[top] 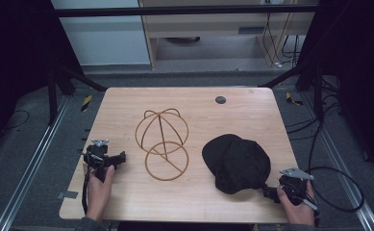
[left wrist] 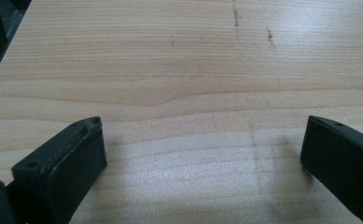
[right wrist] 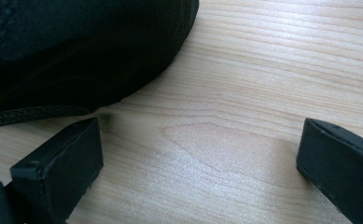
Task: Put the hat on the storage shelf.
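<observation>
A black cap (top: 236, 162) lies on the right half of the wooden table (top: 127, 197). Left of it stands a wooden wire-like hat stand (top: 162, 143), a domed frame on a ring base. My left gripper (top: 121, 158) rests near the table's left edge, held by a hand, pointing right toward the stand and some way short of it. Its jaws stand open over bare wood (left wrist: 202, 135). My right gripper (top: 266, 190) sits at the front right, just beside the cap's brim (right wrist: 76, 56). It is open, nothing between its fingertips (right wrist: 72, 154).
A small dark round disc (top: 220, 100) is set in the table near the back edge. Black frame struts (top: 74, 77) and cables (top: 333, 192) surround the table on a grey floor. A cabinet (top: 208, 29) stands beyond.
</observation>
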`<state>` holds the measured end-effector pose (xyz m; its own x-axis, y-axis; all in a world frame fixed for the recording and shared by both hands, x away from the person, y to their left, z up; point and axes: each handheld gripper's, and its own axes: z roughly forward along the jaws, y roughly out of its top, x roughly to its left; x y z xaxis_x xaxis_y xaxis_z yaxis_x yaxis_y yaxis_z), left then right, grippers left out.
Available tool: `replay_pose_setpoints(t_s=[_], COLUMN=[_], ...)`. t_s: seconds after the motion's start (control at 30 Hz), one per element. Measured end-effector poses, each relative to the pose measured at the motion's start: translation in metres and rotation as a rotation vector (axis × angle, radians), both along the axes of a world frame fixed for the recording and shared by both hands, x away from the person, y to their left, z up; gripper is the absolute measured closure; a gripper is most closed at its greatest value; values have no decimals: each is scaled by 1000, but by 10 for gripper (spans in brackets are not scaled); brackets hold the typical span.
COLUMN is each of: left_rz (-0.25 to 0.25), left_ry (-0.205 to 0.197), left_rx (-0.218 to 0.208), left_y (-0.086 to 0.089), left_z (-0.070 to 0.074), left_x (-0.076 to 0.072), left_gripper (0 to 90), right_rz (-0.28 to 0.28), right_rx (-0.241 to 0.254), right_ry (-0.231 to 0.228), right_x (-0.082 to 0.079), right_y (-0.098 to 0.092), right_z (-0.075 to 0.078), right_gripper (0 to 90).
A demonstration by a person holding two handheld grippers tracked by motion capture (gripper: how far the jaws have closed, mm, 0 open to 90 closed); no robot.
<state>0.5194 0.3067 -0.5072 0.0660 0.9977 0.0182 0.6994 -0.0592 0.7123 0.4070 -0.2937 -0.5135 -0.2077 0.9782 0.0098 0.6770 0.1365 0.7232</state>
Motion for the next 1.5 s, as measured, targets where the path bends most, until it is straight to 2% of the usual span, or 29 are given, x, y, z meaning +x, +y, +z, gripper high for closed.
replay_pose_setpoints(t_s=[0.23,0.27,0.33,0.4,0.47,0.53,0.63,0.73,0.77,0.83,0.9,0.97,1.0,1.07,1.1,1.13,1.2,1.37,1.4,1.47,1.5], left_rz=[-1,2,2,1,2,1,-1,-3,-6,-8,-11,-12,-13,-14,-15,-15,-17,-16,-16,-16,-16], left_ry=[0,-1,0,0,0,0,0,0,0,-1,-1,-1,-1,-1,-1,-1,-1,-1,-1,-1,-1], left_rx=[-1,-2,-2,-2,-3,-2,-2,-2,-3,-3,-4,-4,-3,-4,-4,-4,-4,-4,-4,-4,-4], left_y=[0,0,0,0,0,0,-1,-1,-1,-1,-1,-1,-1,-1,-1,-1,-2,-2,-2,-2,-2], left_z=[0,0,0,0,0,0,0,0,0,0,0,0,0,0,0,0,0,0,0,0,0], left_x=[0,0,0,0,0,0,-1,-1,-2,-2,-2,-3,-3,-3,-3,-3,-3,-3,-3,-3,-3], left_gripper=[0,0,0,0,0,0,0,0,0,0,0,0,0,0,0,0,0,0,0,0,0], right_rz=[-1,3,19,30,53,50,67,82,92,93,109,117,133,144,169,169,205,238,238,263,263], right_rx=[3,2,13,3,-28,-28,-24,-5,-14,-4,20,18,25,22,24,24,41,5,5,8,8], right_ry=[-3,0,6,4,2,2,2,-20,-32,-32,-39,-40,-48,-50,-41,-41,-33,-2,-2,13,13], right_x=[0,-2,-4,-7,-16,-18,-26,-34,-37,-38,-43,-44,-45,-45,-43,-43,-39,-21,-21,-8,-8], right_y=[0,-2,-3,-4,-5,-6,-6,-5,-5,-4,-2,-1,3,5,12,12,23,40,40,52,52], right_z=[0,2,6,8,17,20,31,46,52,55,71,77,87,91,101,101,112,115,115,117,117], right_gripper=[15,68,88,87,87,85,83,81,83,87,95,96,96,96,89,89,80,69,69,64,64])
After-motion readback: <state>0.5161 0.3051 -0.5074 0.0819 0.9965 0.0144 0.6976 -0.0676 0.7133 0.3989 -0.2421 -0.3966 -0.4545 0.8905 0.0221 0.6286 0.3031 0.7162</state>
